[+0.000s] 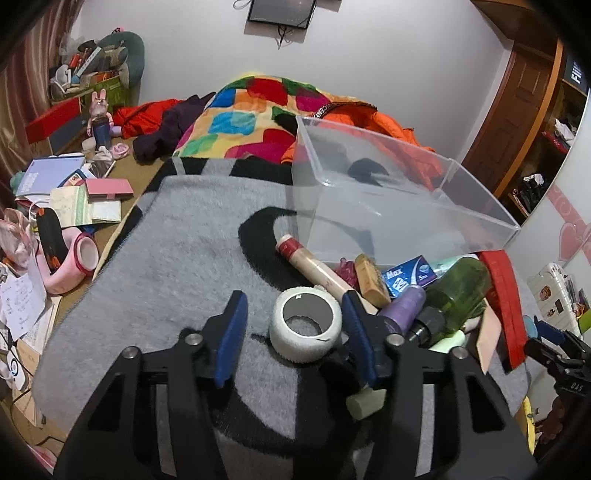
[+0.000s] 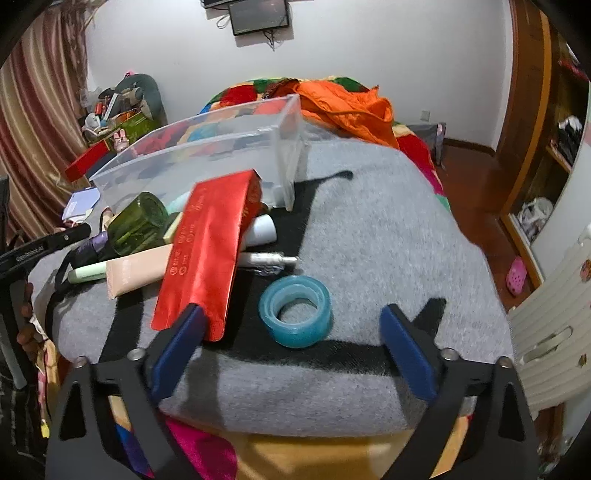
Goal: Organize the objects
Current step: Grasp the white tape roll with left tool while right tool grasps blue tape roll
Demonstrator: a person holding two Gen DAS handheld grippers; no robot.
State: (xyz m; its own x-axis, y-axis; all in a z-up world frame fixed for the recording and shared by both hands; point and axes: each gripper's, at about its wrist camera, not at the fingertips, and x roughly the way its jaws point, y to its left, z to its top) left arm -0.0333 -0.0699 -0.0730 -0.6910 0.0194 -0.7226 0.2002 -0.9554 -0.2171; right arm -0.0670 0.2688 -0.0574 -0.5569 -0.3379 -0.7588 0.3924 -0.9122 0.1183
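Your left tool [image 1: 295,317] brackets white tape roll [image 1: 305,324], wide; only right tool [image 2: 291,332], wide, shows blue tape roll [image 2: 294,311]

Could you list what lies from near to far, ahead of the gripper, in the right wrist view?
Right gripper → blue tape roll → white pen-like tube → clear plastic box → orange jacket → wall screen.

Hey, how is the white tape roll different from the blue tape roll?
The white tape roll looks matte and opaque; the blue tape roll is glossy and translucent. The white one sits between the open left hand-held gripper fingers; the blue one lies ahead of the open right hand-held gripper. Both lie flat on the grey blanket.
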